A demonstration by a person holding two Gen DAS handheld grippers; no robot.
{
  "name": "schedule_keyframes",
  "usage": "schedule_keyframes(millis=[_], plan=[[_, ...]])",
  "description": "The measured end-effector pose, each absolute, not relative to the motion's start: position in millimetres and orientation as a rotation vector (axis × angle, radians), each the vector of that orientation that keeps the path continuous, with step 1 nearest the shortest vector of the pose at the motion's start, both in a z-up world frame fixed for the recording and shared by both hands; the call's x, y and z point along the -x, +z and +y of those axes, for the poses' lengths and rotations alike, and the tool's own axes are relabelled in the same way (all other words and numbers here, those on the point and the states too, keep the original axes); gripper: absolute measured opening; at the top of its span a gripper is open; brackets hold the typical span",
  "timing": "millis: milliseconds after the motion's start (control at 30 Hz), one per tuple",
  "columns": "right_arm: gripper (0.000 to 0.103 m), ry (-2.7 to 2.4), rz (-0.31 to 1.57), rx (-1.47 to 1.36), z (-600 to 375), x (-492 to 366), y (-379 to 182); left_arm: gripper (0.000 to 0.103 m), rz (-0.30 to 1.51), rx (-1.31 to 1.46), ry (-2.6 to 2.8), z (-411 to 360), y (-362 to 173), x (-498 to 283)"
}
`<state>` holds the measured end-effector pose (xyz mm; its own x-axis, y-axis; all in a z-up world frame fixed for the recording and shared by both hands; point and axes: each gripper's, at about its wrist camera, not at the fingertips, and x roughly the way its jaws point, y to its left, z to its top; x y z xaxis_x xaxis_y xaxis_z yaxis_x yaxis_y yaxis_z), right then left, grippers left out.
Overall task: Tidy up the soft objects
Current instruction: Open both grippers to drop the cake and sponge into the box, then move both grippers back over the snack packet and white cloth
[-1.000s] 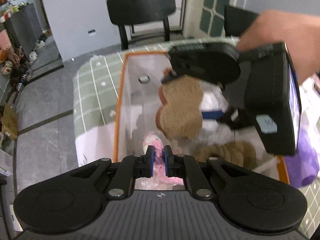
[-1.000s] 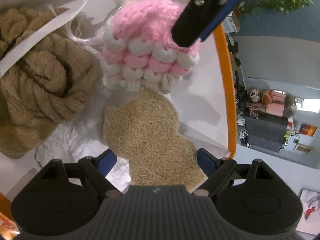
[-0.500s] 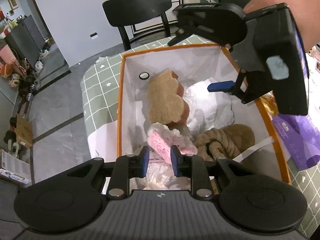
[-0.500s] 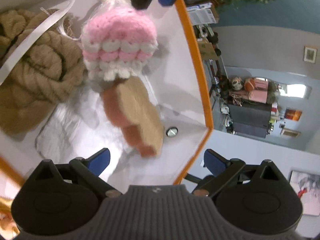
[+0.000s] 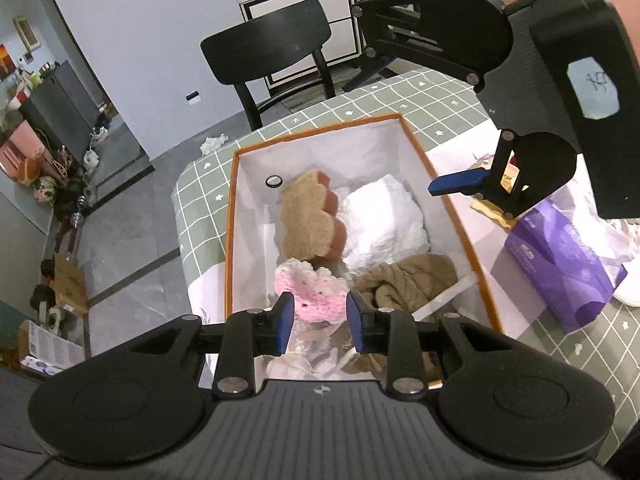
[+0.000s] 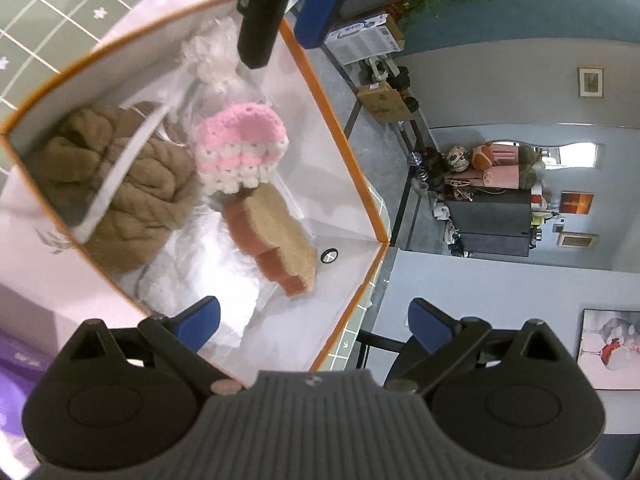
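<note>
Two handheld grippers hover over an orange-rimmed white box [image 5: 452,204] on a green checked tablecloth [image 5: 200,200]. Inside the box, L to R in the left wrist view: a tan, cloud-shaped sponge w/ reddish backing [image 5: 308,216] leaning near the far wall, a white fluffy cloth [image 5: 384,220] beside it, a pink-and-white crochet piece [image 5: 316,290] in clear wrap at the near end, and a brown twisted plush bundle [image 5: 404,280] next to that. Left gripper [image 5: 320,322] sits just above the crochet piece, jaws apart, nothing between them. Right gripper [image 6: 316,320] is held higher up, over the box's far side, jaws spread wide, empty. A purple tissue pack [image 5: 560,256] lies on the cloth just outside the box; a black chair [image 5: 276,48] stands beyond the table.
</note>
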<state>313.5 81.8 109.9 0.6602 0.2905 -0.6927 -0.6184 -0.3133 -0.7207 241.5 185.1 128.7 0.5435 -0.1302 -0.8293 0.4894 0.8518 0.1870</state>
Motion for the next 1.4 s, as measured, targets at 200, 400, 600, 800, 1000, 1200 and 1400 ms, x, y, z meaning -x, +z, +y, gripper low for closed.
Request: schedule_keyframes(millis=[200,400,600,800,1000,1200,1400], plan=[[0.098,0.908,0.27,1.64,69.1,-298.4,121.3,0.043,0.905,-0.465,-0.369,171.0,137.5,-228.0],[0.098,0.88,0.279,1.62,45.8,-282.9,131.6,0.045,0.882,-0.496,-0.371,153.7,148.5,-214.4],[0.098,0.854,0.308,1.566,15.6,-269.0,138.4,0.052,0.861,-0.526,-0.378,130.9,151.8,-207.1],[0.098,0.825,0.374,1.452,-26.9,-261.4,139.6,0.054,0.859,-0.554,-0.418,97.5,145.1,-207.7],[0.099,0.811,0.443,1.412,-70.3,-251.7,123.2,0.057,0.862,-0.569,-0.451,69.4,134.3,-210.5],[0.099,0.784,0.518,1.354,-106.9,-245.8,104.1,0.058,0.879,-0.577,-0.478,44.8,120.8,-215.8],[0.099,0.74,0.595,1.23,-146.9,-234.2,80.2,0.072,0.878,-0.567,-0.49,22.9,105.0,-225.0]])
